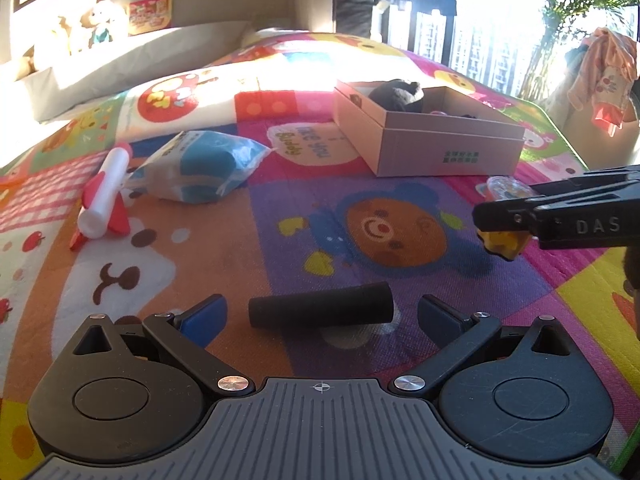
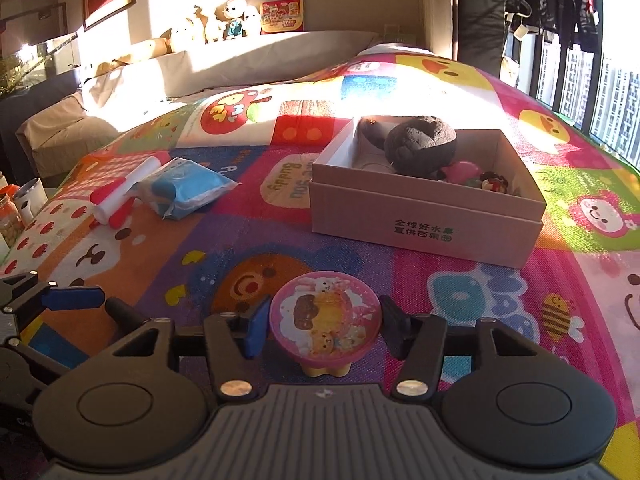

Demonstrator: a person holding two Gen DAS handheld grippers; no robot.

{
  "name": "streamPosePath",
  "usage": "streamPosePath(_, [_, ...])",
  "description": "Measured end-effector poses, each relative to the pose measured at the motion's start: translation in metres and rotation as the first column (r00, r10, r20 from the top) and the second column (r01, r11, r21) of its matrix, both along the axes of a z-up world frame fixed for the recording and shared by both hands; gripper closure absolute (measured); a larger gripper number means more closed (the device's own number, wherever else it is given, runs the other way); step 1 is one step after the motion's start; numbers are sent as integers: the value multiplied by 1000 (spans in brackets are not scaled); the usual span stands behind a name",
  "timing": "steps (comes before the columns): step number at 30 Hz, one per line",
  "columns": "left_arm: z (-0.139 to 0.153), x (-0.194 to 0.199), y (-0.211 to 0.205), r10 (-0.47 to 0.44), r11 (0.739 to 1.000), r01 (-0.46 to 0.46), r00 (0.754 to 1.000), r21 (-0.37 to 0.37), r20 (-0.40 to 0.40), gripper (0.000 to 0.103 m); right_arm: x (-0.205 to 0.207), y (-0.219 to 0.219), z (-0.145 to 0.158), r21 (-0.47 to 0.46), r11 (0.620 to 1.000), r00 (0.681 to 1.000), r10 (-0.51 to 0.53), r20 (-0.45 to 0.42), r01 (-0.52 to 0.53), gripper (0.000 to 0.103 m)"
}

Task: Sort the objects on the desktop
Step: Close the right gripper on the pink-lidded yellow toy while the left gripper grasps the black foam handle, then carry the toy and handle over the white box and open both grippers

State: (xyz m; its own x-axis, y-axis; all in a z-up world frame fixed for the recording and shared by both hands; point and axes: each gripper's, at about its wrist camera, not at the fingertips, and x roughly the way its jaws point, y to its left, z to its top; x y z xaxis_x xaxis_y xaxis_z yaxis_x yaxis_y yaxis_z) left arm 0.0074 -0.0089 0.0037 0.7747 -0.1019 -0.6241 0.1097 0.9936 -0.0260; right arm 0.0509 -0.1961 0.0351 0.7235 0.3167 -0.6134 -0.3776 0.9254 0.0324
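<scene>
Right gripper grips a round pink toy with a cartoon-printed lid and a yellow base; blue pad on one side, black pad on the other, both against its rim. From the left wrist view the toy's yellow underside hangs clear of the play mat below.

Left gripper stands wide, holding nothing. A black foam cylinder lies crosswise on the mat between its fingertips, touching neither pad.

Landmark: cardboard box, open-topped, on the mat. The held toy sits nearer the camera than the box, well apart from it. Inside the box: a dark grey plush toward the back wall, and small pink and red-black pieces at the near-right corner, too small to name.

Left of the box: a blue-and-clear plastic packet, and just beyond it, touching, a white-and-red toy rocket.
</scene>
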Motion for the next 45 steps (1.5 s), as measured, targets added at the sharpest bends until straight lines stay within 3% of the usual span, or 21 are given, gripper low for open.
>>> streamPosePath(9, [0,0,-7,-19,999,19,1000,27,2,2,-28,-18,12,-17,1000,1000,11,16,-11,47])
streamPosePath(11, [0,2,-8,-22,999,23,1000,30,-8,13,-33,-20,16,-19,1000,999,15,28,-15,47])
streamPosePath(16, [0,3,-6,-7,1000,7,1000,28,-9,23,-43,-23,24,-16,999,998,36,51,-36,47])
streamPosePath(24, [20,-16,-24,-152,988,151,987,34,54,23,-59,-32,33,-24,996,995,85,42,-84,47])
streamPosePath(29, [49,15,-38,-207,978,204,968,34,145,23,-53,-50,42,0,998,997,57,51,-57,47])
streamPosePath(33, [80,61,-55,-248,969,243,933,54,259,23,-27,-68,69,31,1000,993,0,118,-3,47])
streamPosePath(37, [98,114,-77,-254,967,244,896,76,365,23,31,-80,109,94,995,984,-58,171,43,47])
streamPosePath(39, [96,141,-85,-242,970,236,896,63,372,21,72,-81,124,134,989,982,-86,171,63,47])
streamPosePath(41, [89,165,-87,-215,976,213,915,45,341,13,112,-80,130,199,977,980,-106,171,71,44])
streamPosePath(43, [83,166,-75,-182,981,193,931,-5,316,8,148,-81,128,268,957,982,-146,122,109,28])
streamPosePath(45, [74,153,-61,-184,979,201,934,-24,305,5,162,-84,121,308,944,984,-154,92,119,28])
